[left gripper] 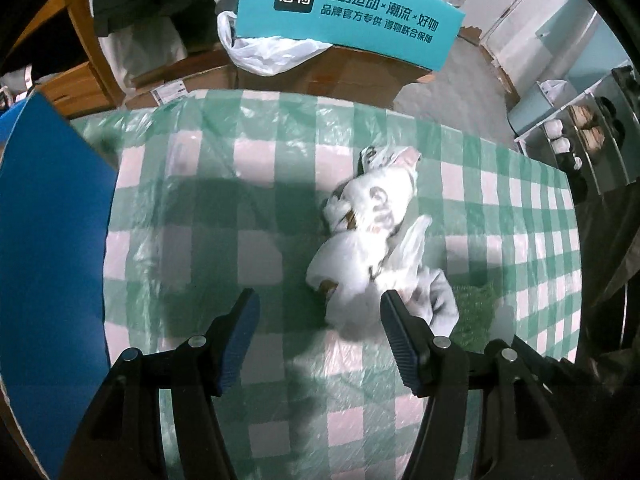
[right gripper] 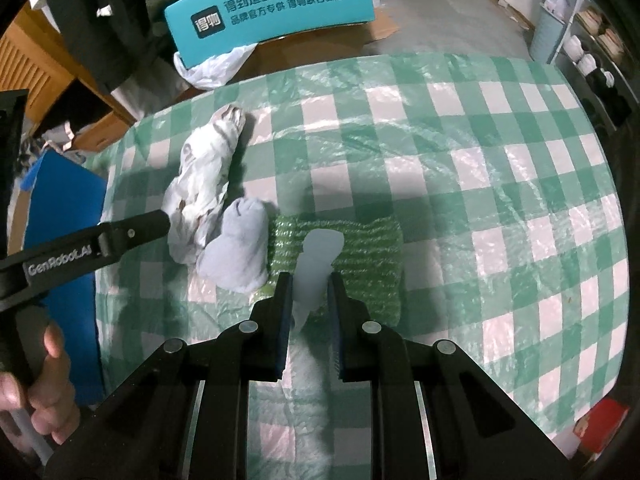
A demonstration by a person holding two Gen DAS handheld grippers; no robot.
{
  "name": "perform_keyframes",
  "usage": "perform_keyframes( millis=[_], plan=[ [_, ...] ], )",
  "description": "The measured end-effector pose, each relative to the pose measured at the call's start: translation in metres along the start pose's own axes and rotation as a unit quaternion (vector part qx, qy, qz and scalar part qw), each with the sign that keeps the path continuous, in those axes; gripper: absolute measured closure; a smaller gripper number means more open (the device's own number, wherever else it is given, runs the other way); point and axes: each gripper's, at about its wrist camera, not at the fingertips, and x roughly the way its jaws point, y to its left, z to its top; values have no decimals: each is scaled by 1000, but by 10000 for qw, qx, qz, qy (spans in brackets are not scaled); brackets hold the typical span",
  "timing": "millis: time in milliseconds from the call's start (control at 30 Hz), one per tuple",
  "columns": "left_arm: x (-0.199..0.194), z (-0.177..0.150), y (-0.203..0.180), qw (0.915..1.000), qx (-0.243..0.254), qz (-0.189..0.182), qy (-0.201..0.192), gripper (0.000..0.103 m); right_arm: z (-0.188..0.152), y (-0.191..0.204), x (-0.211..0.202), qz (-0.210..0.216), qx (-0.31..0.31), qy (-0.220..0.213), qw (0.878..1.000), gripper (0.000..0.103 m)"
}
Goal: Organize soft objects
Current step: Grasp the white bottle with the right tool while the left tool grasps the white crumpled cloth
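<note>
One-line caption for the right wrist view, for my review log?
Right gripper clamps a pale sock over a green cloth, beside a rolled grey sock on the checked tablecloth.

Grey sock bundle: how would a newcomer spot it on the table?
On the green-checked tablecloth, find the long white cloth pile. The grey sock bundle sits at its near end, beside the green knitted mat; it alone is plain grey.

We are in a lived-in home room. A checked cloth [right gripper: 460, 168] covers the table; beyond it sit cardboard boxes [left gripper: 352, 72], a wooden cabinet [right gripper: 36, 64] far left and a shoe rack [left gripper: 580, 136] far right.
</note>
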Motion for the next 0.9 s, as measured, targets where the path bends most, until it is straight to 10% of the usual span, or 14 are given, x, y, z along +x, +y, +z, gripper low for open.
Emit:
perform_keyframes(
  millis=[767, 900],
  plan=[
    [44, 23, -22, 9993, 212, 46, 313, 34, 7, -6, -10, 123, 119, -119, 9998, 88],
    [40, 17, -19, 9990, 351, 158, 240, 57, 7, -5, -10, 131, 100, -127, 9998, 88]
  ],
)
